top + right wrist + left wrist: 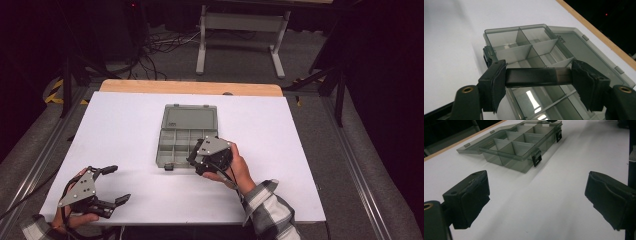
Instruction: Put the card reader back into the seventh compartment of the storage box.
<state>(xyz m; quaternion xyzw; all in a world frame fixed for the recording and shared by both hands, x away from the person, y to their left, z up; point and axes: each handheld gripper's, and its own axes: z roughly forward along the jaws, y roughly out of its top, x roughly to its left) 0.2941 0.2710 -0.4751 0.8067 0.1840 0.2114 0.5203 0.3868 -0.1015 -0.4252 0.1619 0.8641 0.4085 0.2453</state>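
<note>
Got a dark divider strip (537,77) clamped in my right tool (537,82) over the open box (172,150) mid-table, not slotted in yet, left tool (107,185) idling open near the table's edge.

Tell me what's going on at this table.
A person works with two handheld grippers. The right gripper is shut on a dark flat divider strip, holding it over the open compartment box on the white table. The left gripper waits open near the table's front edge, apart from the box.
</note>
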